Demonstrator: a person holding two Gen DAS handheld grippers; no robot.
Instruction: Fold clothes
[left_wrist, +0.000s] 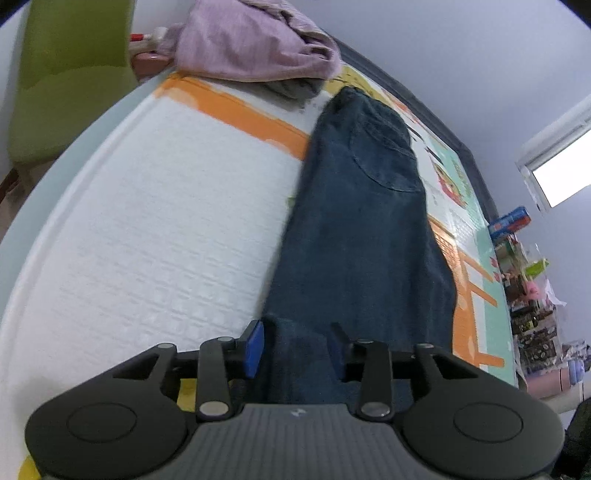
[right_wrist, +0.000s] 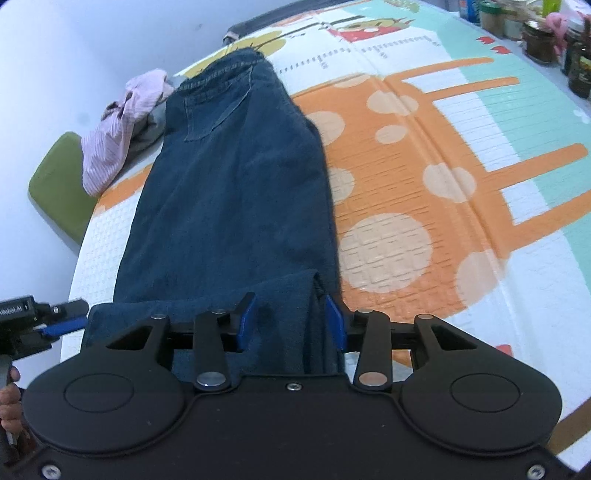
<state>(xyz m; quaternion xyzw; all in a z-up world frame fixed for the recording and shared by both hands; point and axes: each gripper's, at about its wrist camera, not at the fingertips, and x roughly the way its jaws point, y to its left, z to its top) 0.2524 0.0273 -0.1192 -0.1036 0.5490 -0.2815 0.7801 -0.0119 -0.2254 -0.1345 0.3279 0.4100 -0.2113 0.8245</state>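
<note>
The near hem of the jeans (left_wrist: 362, 229) is cut off in both wrist views by the gripper bodies, so how the cloth ends under them cannot be told. In the left wrist view the far fabric is motion-blurred and the shelf clutter (left_wrist: 524, 280) at the right edge is too small to identify. A grey garment under the pink striped garment (left_wrist: 255, 40) is mostly hidden. In the right wrist view only the tip of the left gripper (right_wrist: 68, 321) is seen at the left edge, with part of a hand (right_wrist: 9, 397) below it, cut off by the frame. The left gripper (left_wrist: 295, 349) is seen with jaws part-open; the folded denim edge lies between the blue pads, and a gap is visible beside the left pad, so no clamping is shown. The right gripper (right_wrist: 291, 321) is also part-open; the jeans' folded corner sits between its pads, close to both, but pressing is not seen; contact with the right pad cannot be told. The jeans are laid flat on the play mat (right_wrist: 424, 192), stretching straight away from both sets of jaws, waistband and back pocket at the far end. The near end is doubled over just ahead of the jaws. The pink striped garment is piled beyond the far end of the jeans, to the left. A green chair (left_wrist: 70, 74) is seen far left, off the mat.
</note>
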